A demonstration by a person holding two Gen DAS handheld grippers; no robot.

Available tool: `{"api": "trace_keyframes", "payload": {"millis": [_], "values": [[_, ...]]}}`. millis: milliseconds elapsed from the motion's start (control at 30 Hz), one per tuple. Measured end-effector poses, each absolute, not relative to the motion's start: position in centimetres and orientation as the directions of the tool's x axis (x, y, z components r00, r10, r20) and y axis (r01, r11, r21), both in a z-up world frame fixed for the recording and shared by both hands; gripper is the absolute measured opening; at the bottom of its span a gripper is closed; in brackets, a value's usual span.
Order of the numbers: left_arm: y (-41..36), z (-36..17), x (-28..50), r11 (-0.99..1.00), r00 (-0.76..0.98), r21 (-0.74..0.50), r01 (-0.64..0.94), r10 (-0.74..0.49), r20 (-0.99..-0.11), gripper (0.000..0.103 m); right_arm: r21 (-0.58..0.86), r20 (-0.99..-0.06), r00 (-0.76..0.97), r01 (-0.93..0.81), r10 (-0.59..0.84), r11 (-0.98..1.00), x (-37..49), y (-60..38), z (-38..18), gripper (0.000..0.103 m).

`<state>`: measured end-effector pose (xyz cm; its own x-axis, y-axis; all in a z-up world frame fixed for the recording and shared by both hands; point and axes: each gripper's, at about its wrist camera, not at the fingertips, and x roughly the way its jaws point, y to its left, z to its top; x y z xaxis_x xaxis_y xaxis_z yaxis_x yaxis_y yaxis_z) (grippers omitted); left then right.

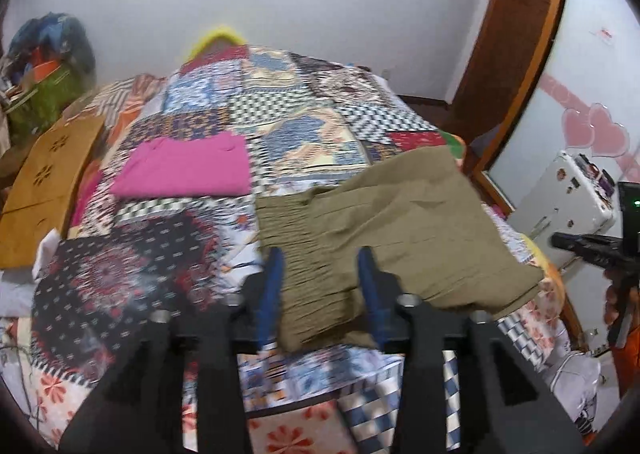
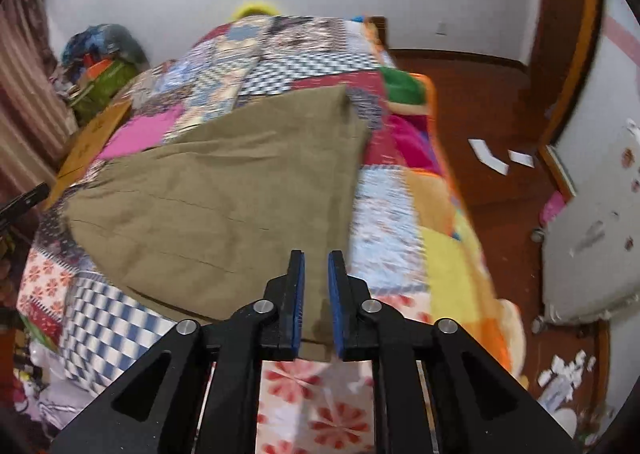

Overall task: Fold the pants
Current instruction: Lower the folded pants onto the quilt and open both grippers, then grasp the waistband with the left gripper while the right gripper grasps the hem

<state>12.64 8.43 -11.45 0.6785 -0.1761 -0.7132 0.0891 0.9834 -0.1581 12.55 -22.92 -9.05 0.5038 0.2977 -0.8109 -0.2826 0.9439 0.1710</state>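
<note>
At the bottom of each frame, the left gripper stands wide open around the olive-green cloth pants, and the right gripper is narrowly parted over their hem. The pants lie mid-frame on the patchwork quilt; a folded magenta garment lies farther, left.

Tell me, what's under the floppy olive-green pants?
Under the olive-green cloth pants lies the colourful patchwork quilt, showing all around them. What the quilt looks like right beneath them is covered.

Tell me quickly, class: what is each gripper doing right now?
Left gripper: jaws apart, straddling the olive pants at the gathered waistband; no clamp visible.
Right gripper: jaws narrowed around the pants' near edge; a firm pinch cannot be told.
</note>
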Motion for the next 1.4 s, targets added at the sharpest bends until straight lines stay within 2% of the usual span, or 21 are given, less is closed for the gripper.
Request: {"api": "trace_keyframes", "payload": {"millis": [133,267,400,667,733,800,1133,1400], "values": [[5.5,-13.5,13.9,0.980,0.623,-0.154,0.128,-0.200,-0.756,0.048,0.156,-0.837,0.449,-0.352,0.313,0.923,12.7,-19.8,-11.0,0.014],[3.7,-17.0,14.5,0.984,0.551,-0.104,0.144,-0.168,-0.817,0.049,0.127,-0.889,0.371,-0.363,0.268,0.923,13.2,-19.1,-14.4,0.014],[3.7,-19.0,13.9,0.987,0.544,-0.079,0.138,-0.142,-0.827,0.061,0.080,-0.905,0.359,-0.381,0.227,0.921,12.2,-19.8,-15.9,0.023],[5.6,-16.6,13.8,0.986,0.569,-0.128,0.106,-0.166,-0.805,0.062,0.060,-0.916,0.348,-0.376,0.201,0.925,12.5,-20.4,-14.3,0.032],[6.5,-15.4,14.1,0.989,0.594,-0.120,0.084,-0.147,-0.791,0.062,0.064,-0.905,0.370,-0.369,0.210,0.927,12.8,-20.5,-13.4,0.042],[7.5,-14.6,15.0,0.992,0.610,-0.112,0.058,-0.124,-0.782,0.062,0.061,-0.890,0.402,-0.363,0.216,0.930,13.3,-20.5,-12.4,0.046],[11.3,-13.4,20.4,0.994,0.641,-0.101,-0.045,-0.049,-0.766,0.062,0.043,-0.822,0.526,-0.327,0.219,0.944,18.5,-20.3,-8.5,0.047],[12.5,-16.3,24.9,0.987,0.581,-0.151,-0.062,-0.087,-0.809,0.062,0.032,-0.802,0.563,-0.291,0.199,0.956,24.0,-20.6,-8.2,0.047]]}}
